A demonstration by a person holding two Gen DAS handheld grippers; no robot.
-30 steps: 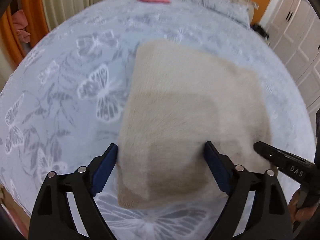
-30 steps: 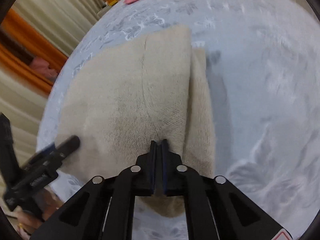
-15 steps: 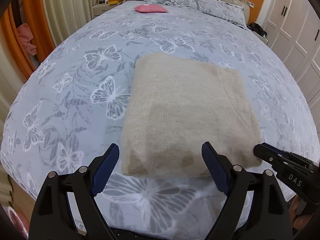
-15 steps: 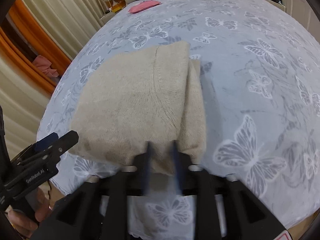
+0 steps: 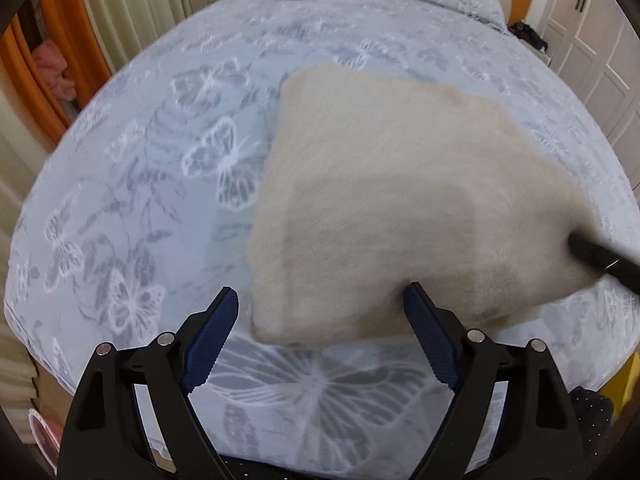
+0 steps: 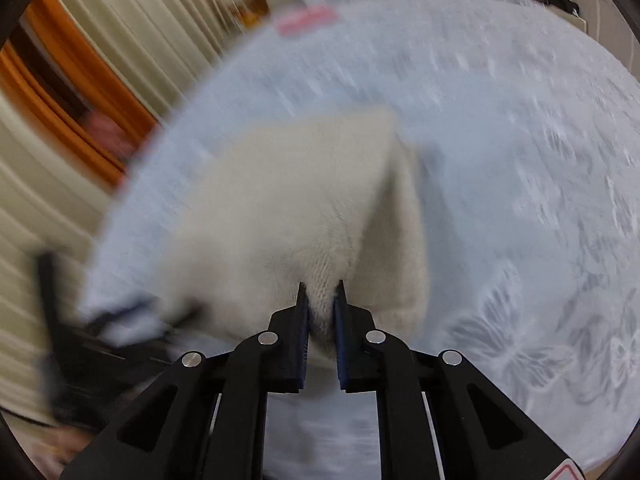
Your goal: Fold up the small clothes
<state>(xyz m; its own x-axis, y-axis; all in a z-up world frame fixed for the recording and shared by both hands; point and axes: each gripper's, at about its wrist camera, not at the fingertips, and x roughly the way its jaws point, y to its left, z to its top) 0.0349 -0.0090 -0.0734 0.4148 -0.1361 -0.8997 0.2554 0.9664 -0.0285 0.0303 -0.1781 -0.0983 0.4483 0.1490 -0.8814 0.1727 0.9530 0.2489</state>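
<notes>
Garment: a folded beige knit (image 5: 392, 216) is seen near the bed's (image 5: 132, 184) front edge.
Left gripper (image 5: 320, 340): held wide apart, empty.
Right gripper (image 6: 321, 312): nearly closed, knit corner pinched.
Advice: corner should be drawn evenly, layers kept aligned.

You have a cream knit garment (image 5: 384, 208), folded into a thick square, lying flat near the bed's front edge.
</notes>
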